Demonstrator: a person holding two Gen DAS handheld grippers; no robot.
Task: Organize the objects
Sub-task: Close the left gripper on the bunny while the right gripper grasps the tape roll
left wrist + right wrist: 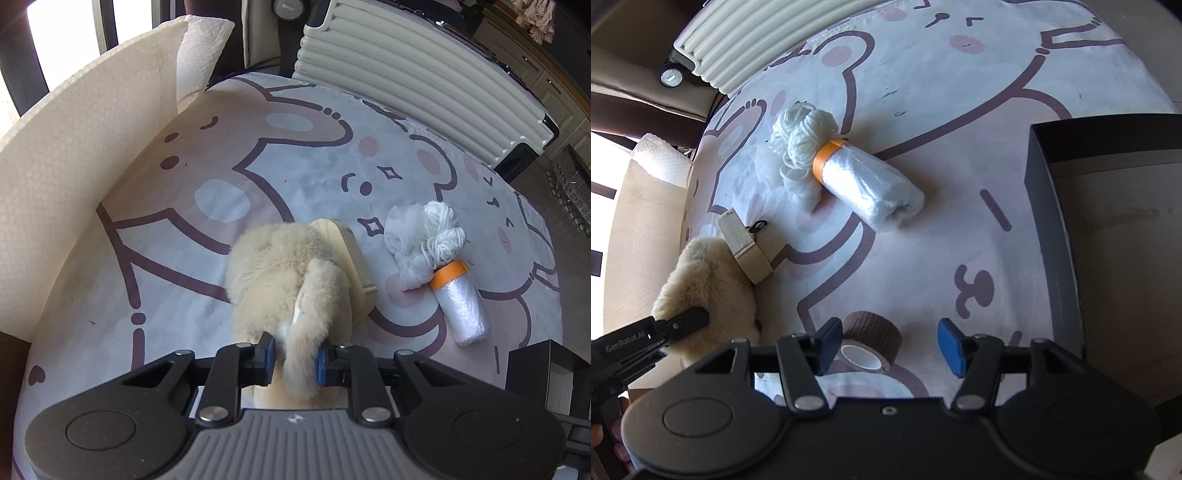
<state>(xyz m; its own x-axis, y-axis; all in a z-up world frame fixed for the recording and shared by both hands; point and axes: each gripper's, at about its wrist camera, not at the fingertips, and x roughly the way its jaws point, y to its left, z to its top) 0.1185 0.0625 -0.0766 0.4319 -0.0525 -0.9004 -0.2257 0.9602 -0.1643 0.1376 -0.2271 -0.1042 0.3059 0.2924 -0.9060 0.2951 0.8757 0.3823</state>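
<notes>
My left gripper [295,358] is shut on a limb of a beige plush toy [284,273], which hangs over the cartoon bear mat [177,229]. The toy [705,288] and the left gripper's finger also show in the right wrist view. A wooden block [351,258] lies just right of the toy. A roll of clear plastic bags with an orange band [460,302] and a white yarn ball [443,229] lie further right. My right gripper [890,349] is open above a brown tape roll [871,341], which lies nearer its left finger.
A dark open box [1108,236] stands at the right of the mat. A cream cardboard panel [74,162] borders the left side. A ribbed cream suitcase [417,74] stands behind the mat.
</notes>
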